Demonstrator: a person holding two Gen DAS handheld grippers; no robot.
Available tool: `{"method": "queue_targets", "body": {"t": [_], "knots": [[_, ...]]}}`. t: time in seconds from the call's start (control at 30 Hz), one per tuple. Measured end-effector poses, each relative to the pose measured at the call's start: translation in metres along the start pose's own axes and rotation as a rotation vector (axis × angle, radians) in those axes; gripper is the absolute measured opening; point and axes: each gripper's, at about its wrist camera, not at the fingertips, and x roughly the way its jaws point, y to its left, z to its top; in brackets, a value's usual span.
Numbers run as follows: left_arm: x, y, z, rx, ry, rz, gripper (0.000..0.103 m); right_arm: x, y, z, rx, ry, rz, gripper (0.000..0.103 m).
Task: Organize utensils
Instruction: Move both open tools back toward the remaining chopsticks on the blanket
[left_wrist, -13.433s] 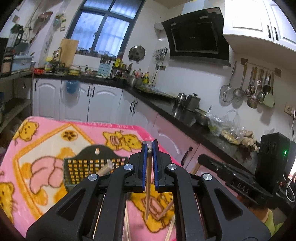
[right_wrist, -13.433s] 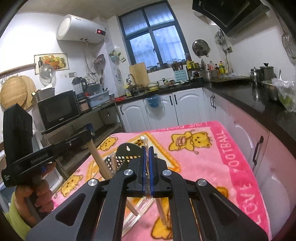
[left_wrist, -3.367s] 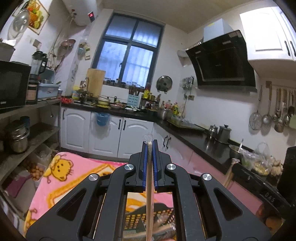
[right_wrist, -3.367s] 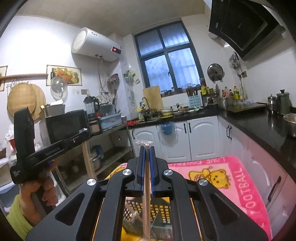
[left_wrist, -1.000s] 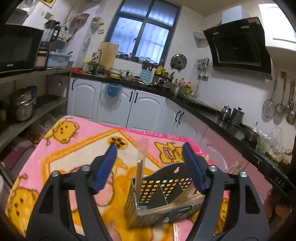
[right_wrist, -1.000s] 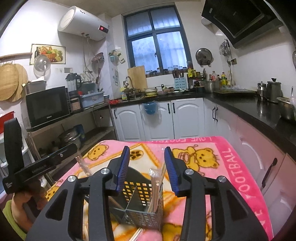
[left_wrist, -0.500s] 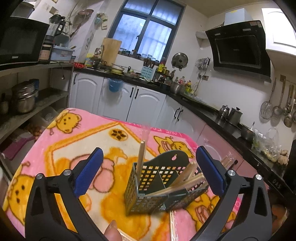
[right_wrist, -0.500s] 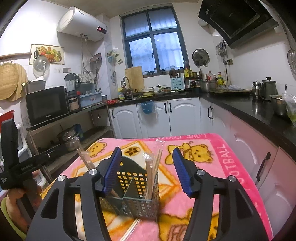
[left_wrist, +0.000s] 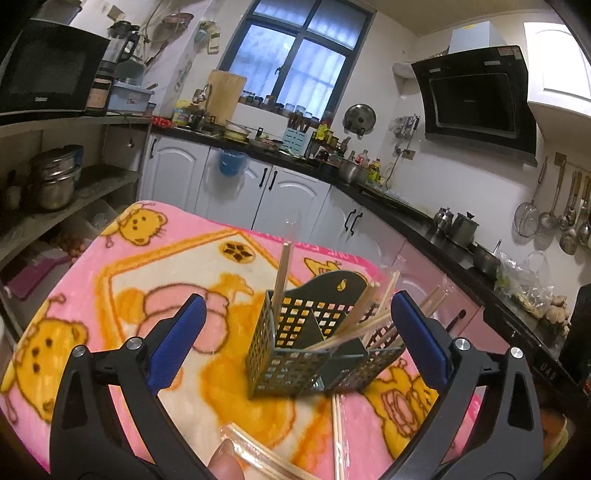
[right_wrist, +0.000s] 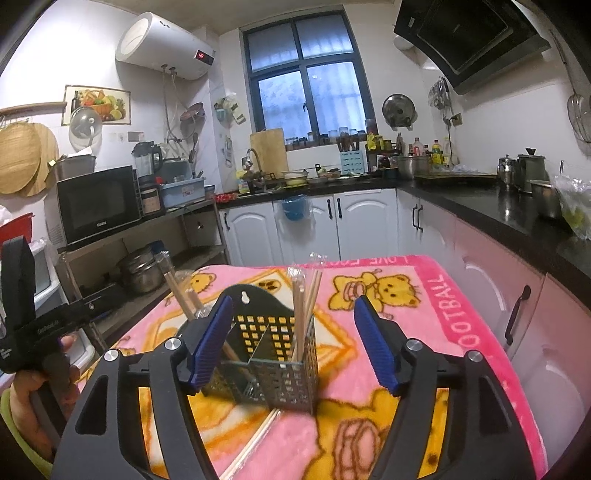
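Both claws are off the load here: the left gripper (left_wrist: 295, 339) stands spread as wide as it goes, nothing pinched between its blue pads (left_wrist: 177, 338), and the right gripper (right_wrist: 291, 341) is opening its jaws right now, the pads clear on either side of the utensil basket (right_wrist: 275, 365) with no grip on anything. That dark perforated basket sits upright on the pink teddy-bear blanket (right_wrist: 417, 302), its divider splitting it into compartments. In the right-hand compartment, as the right camera sees it, a bundle of wrapped chopsticks (right_wrist: 301, 306) stands nearly vertical; in the left one, more sticks (right_wrist: 181, 293) lean out toward the shelving. From the left camera the basket (left_wrist: 295, 354) shows one wrapped stick (left_wrist: 280, 273) standing tall at the near corner and several others (left_wrist: 365, 314) fanning off to the right. Loose wrapped chopsticks (left_wrist: 338, 432) lie flat on the blanket just in front of the basket. A fingertip (left_wrist: 223, 461) pokes in at the bottom edge.
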Motion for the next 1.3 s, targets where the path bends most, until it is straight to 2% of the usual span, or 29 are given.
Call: {"method": "queue_targets", "body": {"t": [0.77, 1.3], "knots": [[-0.009, 0.013, -0.049, -0.043, 0.107, 0.016, 0.092, -0.017, -0.003, -0.035, -0.005, 0.08, -0.006, 0.067], [-0.003, 0.017, -0.088, -0.057, 0.222, 0.043, 0.092, -0.019, -0.015, -0.065, 0.014, 0.169, -0.031, 0.067]]}}
